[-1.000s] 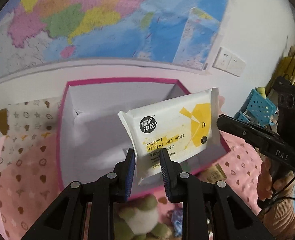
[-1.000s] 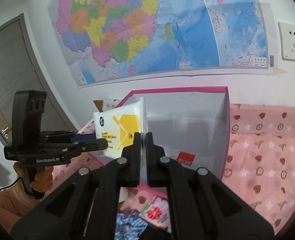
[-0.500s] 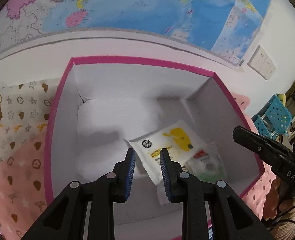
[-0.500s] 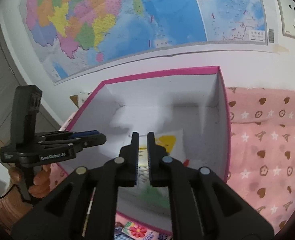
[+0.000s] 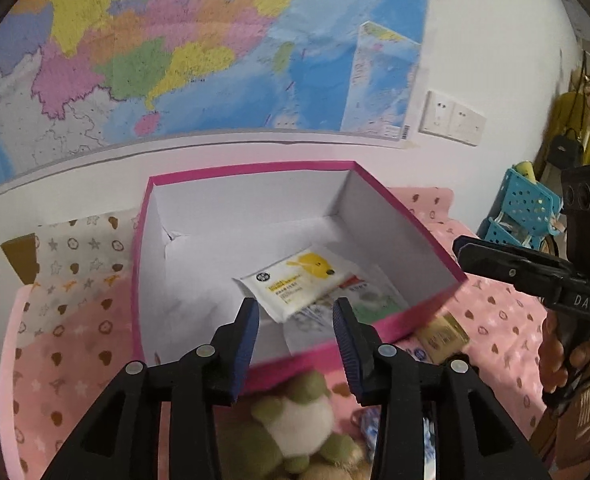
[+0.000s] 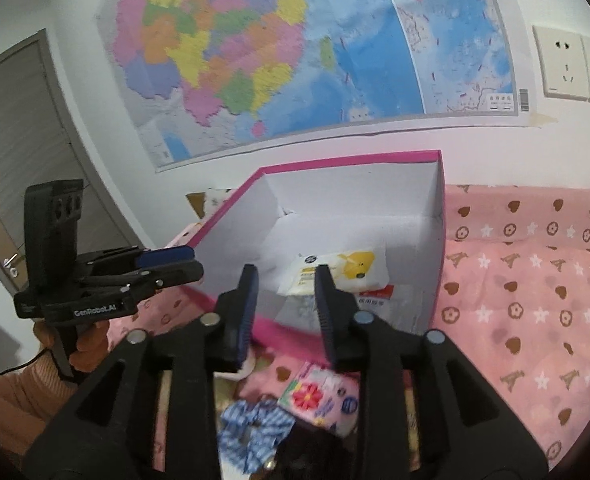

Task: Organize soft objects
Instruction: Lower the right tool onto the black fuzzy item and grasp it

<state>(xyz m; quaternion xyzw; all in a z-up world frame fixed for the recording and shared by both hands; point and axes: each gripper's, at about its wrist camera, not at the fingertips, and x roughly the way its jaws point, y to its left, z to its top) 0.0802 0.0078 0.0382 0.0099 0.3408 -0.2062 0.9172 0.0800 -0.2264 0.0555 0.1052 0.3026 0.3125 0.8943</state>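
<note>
The left gripper point(image 5: 295, 312) hangs over the near rim of the pink box point(image 5: 375, 326), jaws opening with nothing between them. The yellow-and-white wipes pack point(image 5: 295, 280) lies loose on the box floor, and the right gripper point(image 6: 282, 280), jaws also opening and empty, hovers near the box's front edge.
</note>
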